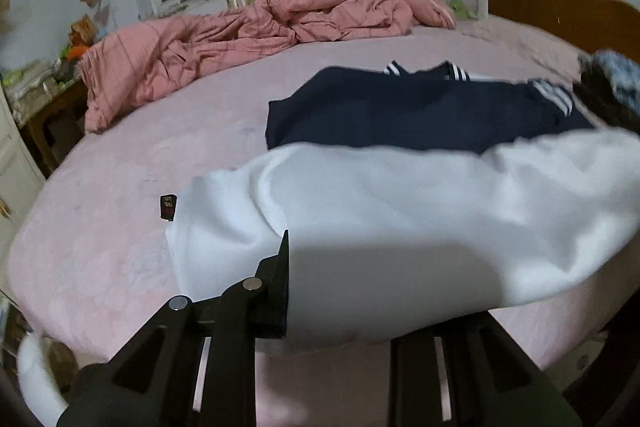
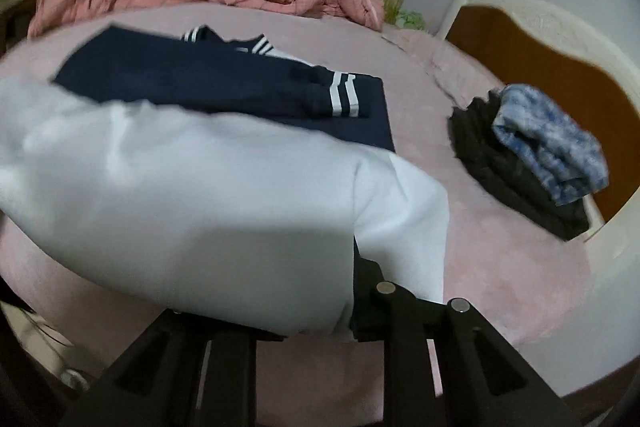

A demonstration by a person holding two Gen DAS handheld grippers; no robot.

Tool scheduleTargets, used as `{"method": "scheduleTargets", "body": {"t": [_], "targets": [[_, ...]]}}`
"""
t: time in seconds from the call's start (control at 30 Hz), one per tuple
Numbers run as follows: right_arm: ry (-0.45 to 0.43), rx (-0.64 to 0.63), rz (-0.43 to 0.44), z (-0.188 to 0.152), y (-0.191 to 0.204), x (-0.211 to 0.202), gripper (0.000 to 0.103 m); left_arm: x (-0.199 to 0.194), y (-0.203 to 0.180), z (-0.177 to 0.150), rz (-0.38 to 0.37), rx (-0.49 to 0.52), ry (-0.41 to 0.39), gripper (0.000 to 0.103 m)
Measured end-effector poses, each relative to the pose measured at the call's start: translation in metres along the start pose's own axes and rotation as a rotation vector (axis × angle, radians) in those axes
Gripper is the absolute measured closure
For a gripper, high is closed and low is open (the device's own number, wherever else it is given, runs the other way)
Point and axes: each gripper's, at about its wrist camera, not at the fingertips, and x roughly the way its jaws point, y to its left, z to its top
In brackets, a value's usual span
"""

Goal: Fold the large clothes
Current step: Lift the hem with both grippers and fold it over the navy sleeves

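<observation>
Two grippers grasp one white garment [image 1: 400, 227] above the pink bed [image 1: 120, 187]. Left wrist view: left gripper [image 1: 320, 291] is clenched on the garment's edge, cloth draped rightward over its fingers. Right wrist view: right gripper [image 2: 320, 291] clamps the opposite edge, cloth spreading left, overlapping a folded navy garment [image 2: 224, 83].

A small black tag [image 1: 168, 207] at the white garment's [image 1: 400, 227] edge bears print too blurred to read
</observation>
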Motion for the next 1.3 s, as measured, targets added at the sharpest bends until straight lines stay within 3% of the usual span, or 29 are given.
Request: {"method": "scheduleTargets", "body": {"t": [0.1, 0.3, 0.43, 0.53, 0.8, 0.87, 1.0, 1.1, 1.3], "targets": [[-0.008, 0.021, -0.013, -0.006, 0.0, -0.001, 0.077, 0.0, -0.006, -0.007, 0.013, 0.005, -0.013, 0.078], [-0.027, 0.095, 0.019, 0.003, -0.01, -0.001, 0.073, -0.001, 0.006, 0.001, -0.027, -0.1, -0.022, 0.076], [-0.049, 0.124, 0.048, 0.021, -0.023, -0.002, 0.069, 0.002, 0.015, 0.022, -0.071, -0.146, -0.011, 0.071], [-0.05, 0.136, 0.076, 0.039, -0.029, 0.002, 0.069, 0.007, 0.016, 0.044, -0.056, -0.137, 0.006, 0.069], [-0.114, 0.14, 0.1, 0.106, -0.042, 0.023, 0.076, 0.03, 0.014, 0.111, -0.035, -0.121, 0.01, 0.076], [-0.103, 0.151, 0.126, 0.133, -0.046, 0.041, 0.076, 0.043, 0.016, 0.13, -0.039, -0.122, 0.02, 0.076], [-0.025, 0.193, 0.174, 0.177, -0.053, 0.089, 0.076, 0.102, 0.024, 0.167, -0.072, -0.146, 0.133, 0.076], [-0.008, 0.172, 0.145, 0.203, -0.047, 0.118, 0.076, 0.14, 0.03, 0.185, -0.075, -0.17, 0.186, 0.076], [0.042, 0.111, 0.097, 0.227, -0.031, 0.166, 0.076, 0.186, 0.02, 0.203, -0.044, -0.124, 0.25, 0.075]]}}
